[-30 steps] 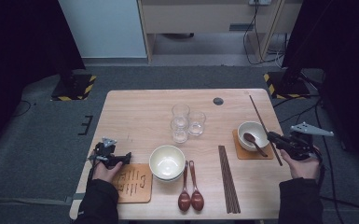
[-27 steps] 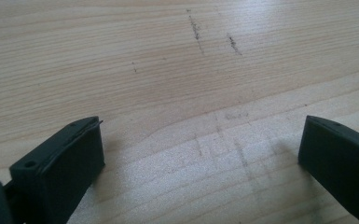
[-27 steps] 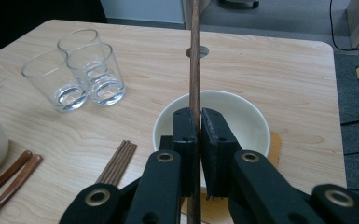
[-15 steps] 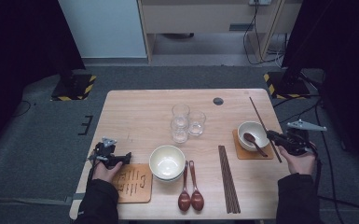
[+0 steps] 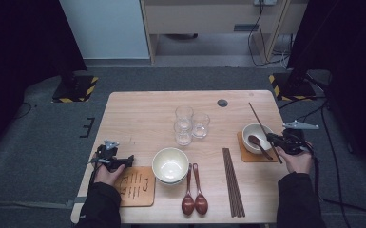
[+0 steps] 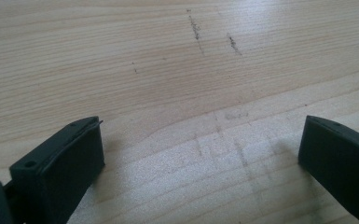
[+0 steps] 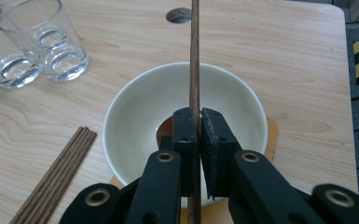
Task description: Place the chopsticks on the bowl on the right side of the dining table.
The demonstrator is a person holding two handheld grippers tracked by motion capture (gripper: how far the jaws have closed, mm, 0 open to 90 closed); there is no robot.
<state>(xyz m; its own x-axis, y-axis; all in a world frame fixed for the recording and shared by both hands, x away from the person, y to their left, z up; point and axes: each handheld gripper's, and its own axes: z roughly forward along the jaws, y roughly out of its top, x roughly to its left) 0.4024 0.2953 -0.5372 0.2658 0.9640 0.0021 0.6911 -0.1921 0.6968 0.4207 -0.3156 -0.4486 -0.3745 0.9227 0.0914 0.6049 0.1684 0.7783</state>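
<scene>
1 wooden surface (image 5: pixel 142 114) carries everything here, and it reaches out ahead of both grippers. On it, the largest thing is the stack of cream bowls (image 5: pixel 170 165), just to the right of the left gripper (image 5: pixel 119 161). A printed wooden coaster (image 5: pixel 135 186) lies right under and behind that gripper, nearer the person. The left gripper rests low over bare wood, its 2 jaws standing wide apart with nothing between them, as the left gripper view shows.

The right gripper (image 7: pixel 196 122) is closed tight on 1 dark wooden chopstick (image 7: pixel 195 51), clamped near its lower part. From the jaws the chopstick runs straight ahead, over a small white bowl (image 7: pixel 135 105) and on toward the round hole (image 7: pixel 178 14) at the far edge. The white bowl lies directly below and in front of the right gripper, on an orange coaster (image 5: pixel 247 156); a brown spoon (image 5: pixel 258 144) rests inside it, mostly hidden by the jaws in the right gripper view.

A bundle of chopsticks (image 7: pixel 58 175) lies to the left of the right gripper, and 3 clear glasses (image 5: pixel 190 124) stand farther left and ahead. 2 brown spoons (image 5: pixel 194 197) lie side by side between the stacked bowls and the bundle.
</scene>
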